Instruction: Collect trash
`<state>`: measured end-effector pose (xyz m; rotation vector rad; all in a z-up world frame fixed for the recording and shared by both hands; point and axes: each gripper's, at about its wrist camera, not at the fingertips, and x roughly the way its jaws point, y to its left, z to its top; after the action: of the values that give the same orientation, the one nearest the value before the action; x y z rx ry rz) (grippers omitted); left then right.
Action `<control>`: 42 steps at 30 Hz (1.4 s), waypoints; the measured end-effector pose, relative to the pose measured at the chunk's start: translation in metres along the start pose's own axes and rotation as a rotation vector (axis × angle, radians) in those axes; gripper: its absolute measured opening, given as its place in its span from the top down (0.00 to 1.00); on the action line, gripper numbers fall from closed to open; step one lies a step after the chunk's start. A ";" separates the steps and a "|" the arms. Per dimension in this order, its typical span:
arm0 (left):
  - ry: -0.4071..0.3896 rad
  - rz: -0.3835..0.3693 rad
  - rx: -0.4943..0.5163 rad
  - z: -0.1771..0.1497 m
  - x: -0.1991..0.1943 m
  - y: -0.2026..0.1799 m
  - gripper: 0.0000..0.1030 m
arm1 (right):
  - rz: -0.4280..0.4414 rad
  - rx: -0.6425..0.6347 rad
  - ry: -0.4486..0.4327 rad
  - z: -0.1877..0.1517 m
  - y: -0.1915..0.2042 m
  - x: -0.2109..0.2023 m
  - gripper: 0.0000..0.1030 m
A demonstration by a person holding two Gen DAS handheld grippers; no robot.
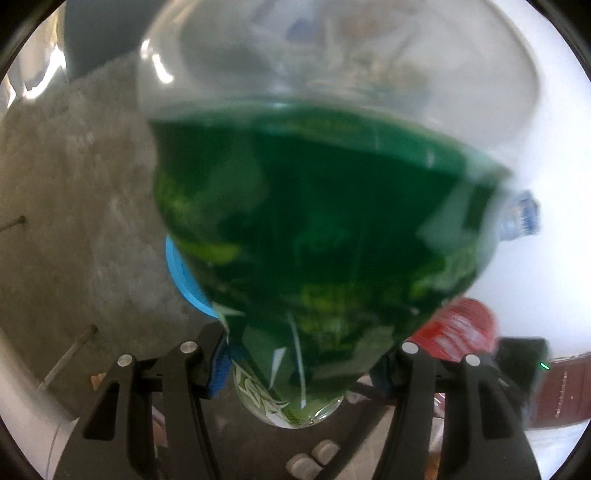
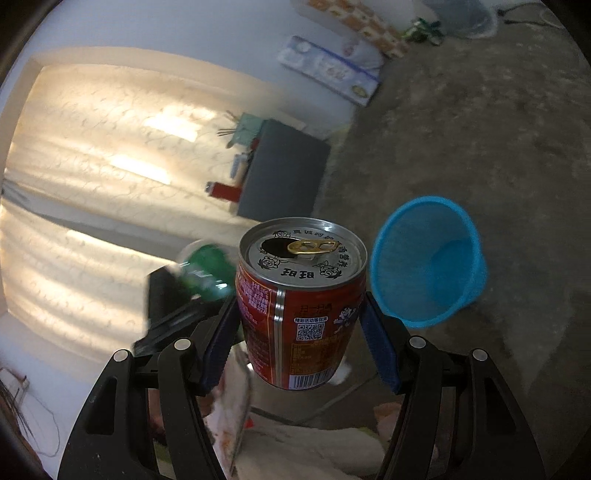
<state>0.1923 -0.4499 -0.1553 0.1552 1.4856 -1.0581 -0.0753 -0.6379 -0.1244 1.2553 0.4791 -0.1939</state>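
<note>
A clear plastic bottle with a green label (image 1: 317, 221) fills the left wrist view, blurred by motion, and my left gripper (image 1: 303, 354) is shut on its lower end. Behind it peeks the rim of a blue plastic bin (image 1: 181, 273), and the red can (image 1: 461, 328) shows at the lower right. In the right wrist view my right gripper (image 2: 299, 325) is shut on an opened red drink can (image 2: 301, 295), held upright. The blue bin (image 2: 428, 262) stands on the floor just right of the can. The green bottle (image 2: 207, 269) appears blurred to the can's left.
The floor is bare grey concrete (image 2: 480, 129). A dark cabinet (image 2: 284, 170) stands by curtains (image 2: 92, 166). Boxes (image 2: 332, 68) and a clear bag (image 2: 461, 18) lie at the back. A pale cloth (image 2: 306, 443) and a cable lie below the right gripper.
</note>
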 end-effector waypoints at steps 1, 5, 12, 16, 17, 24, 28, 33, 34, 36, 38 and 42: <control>0.017 0.017 -0.008 0.005 0.014 0.004 0.44 | -0.007 0.015 0.001 0.001 -0.005 0.002 0.40; 0.083 0.045 -0.074 0.032 0.062 0.036 0.43 | -0.032 0.047 0.016 0.002 -0.020 0.010 0.40; 0.089 0.086 -0.166 0.044 0.099 0.072 0.32 | -0.076 0.084 0.071 0.001 -0.042 0.035 0.40; 0.059 0.086 -0.137 0.036 0.077 0.019 0.32 | -0.101 0.094 0.097 0.006 -0.050 0.056 0.40; 0.048 0.089 -0.131 0.036 0.070 0.015 0.32 | -0.111 0.095 0.103 0.008 -0.052 0.062 0.40; -0.031 0.076 -0.109 0.024 0.016 0.007 0.32 | -0.188 0.078 0.140 0.020 -0.061 0.088 0.40; -0.076 0.055 -0.079 0.008 -0.029 0.002 0.32 | -0.267 0.035 0.171 0.028 -0.066 0.110 0.40; -0.175 0.041 -0.012 -0.024 -0.102 -0.002 0.32 | -0.341 0.005 0.242 0.034 -0.079 0.143 0.40; -0.198 0.038 -0.001 -0.033 -0.120 -0.001 0.32 | -0.361 0.001 0.254 0.033 -0.081 0.149 0.40; -0.238 0.034 0.005 -0.049 -0.148 0.005 0.32 | -0.415 -0.023 0.293 0.029 -0.086 0.163 0.40; -0.291 0.040 0.000 -0.070 -0.180 0.016 0.32 | -0.467 -0.034 0.325 0.025 -0.094 0.174 0.40; -0.380 0.075 -0.026 -0.116 -0.229 0.040 0.29 | -0.576 -0.112 0.405 0.018 -0.105 0.198 0.40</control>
<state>0.1911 -0.2411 -0.0003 -0.0099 1.1406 -0.9471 0.0627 -0.6639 -0.2999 1.0209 1.1859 -0.3937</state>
